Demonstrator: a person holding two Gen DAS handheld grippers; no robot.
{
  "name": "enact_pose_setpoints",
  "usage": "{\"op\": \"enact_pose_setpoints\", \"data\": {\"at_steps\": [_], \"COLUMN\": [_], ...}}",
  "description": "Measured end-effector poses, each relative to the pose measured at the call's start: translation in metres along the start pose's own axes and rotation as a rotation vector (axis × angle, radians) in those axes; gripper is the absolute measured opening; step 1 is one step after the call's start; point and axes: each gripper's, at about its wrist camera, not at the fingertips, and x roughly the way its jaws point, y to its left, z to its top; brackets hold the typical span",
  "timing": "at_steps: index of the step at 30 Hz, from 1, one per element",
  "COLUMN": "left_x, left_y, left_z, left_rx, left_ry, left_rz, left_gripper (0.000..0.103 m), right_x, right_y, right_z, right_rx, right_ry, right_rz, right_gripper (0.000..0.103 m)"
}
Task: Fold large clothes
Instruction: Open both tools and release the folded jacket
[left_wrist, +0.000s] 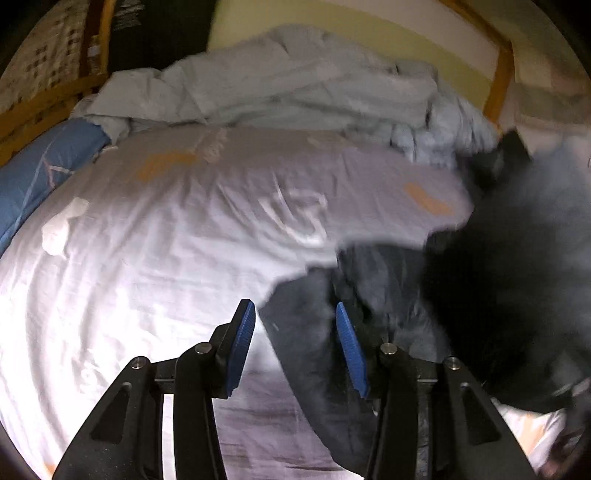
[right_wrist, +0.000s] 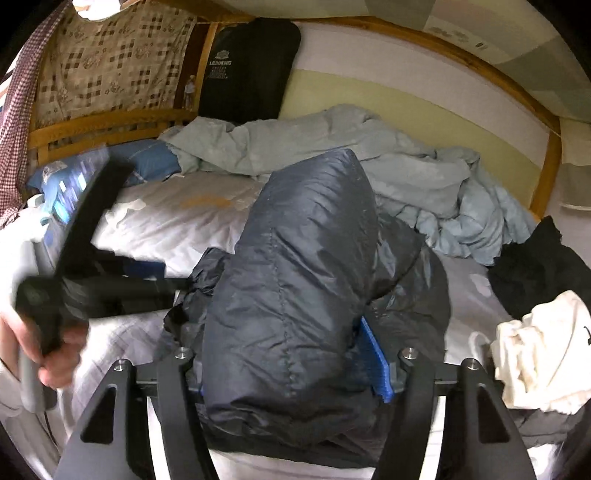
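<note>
A dark puffer jacket (right_wrist: 295, 280) lies bunched on the white bed sheet (left_wrist: 147, 240). In the right wrist view a thick padded fold of it fills the space between the fingers of my right gripper (right_wrist: 291, 354). It hides the left pad, while the blue face of the right pad (right_wrist: 376, 362) shows beside it and does not press in. In the left wrist view my left gripper (left_wrist: 297, 343) stands open low over the sheet. A grey-blue edge of the jacket (left_wrist: 310, 339) lies under the gap, apart from both pads. A hand (right_wrist: 48, 354) holds the blurred left gripper at the left.
A crumpled light blue duvet (right_wrist: 332, 147) lies along the back by the wall. A blue pillow (left_wrist: 44, 173) rests at the wooden headboard (right_wrist: 110, 125). A black garment (right_wrist: 546, 273) and a cream one (right_wrist: 535, 354) lie at the right.
</note>
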Motion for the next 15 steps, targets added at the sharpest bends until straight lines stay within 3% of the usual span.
{"op": "enact_pose_setpoints", "data": {"at_steps": [4, 6, 10, 15], "left_x": [-0.032, -0.038, -0.044, -0.054], "left_y": [0.033, 0.045, 0.054, 0.037], "left_z": [0.014, 0.017, 0.017, 0.012], "left_rx": [-0.058, -0.092, -0.139, -0.090], "left_ry": [-0.142, -0.155, -0.170, -0.189], "left_rz": [0.039, 0.035, -0.008, -0.122], "left_gripper": [0.048, 0.048, 0.048, 0.048], "right_x": [0.030, 0.033, 0.034, 0.021], "right_y": [0.017, 0.017, 0.013, -0.015], "right_z": [0.001, 0.001, 0.002, 0.002], "right_rx": [0.038, 0.076, 0.123, 0.242], "right_ry": [0.010, 0.012, -0.002, -0.044], "right_rz": [0.100, 0.181, 0.212, 0.285], "right_gripper": [0.080, 0.082, 0.085, 0.085]}}
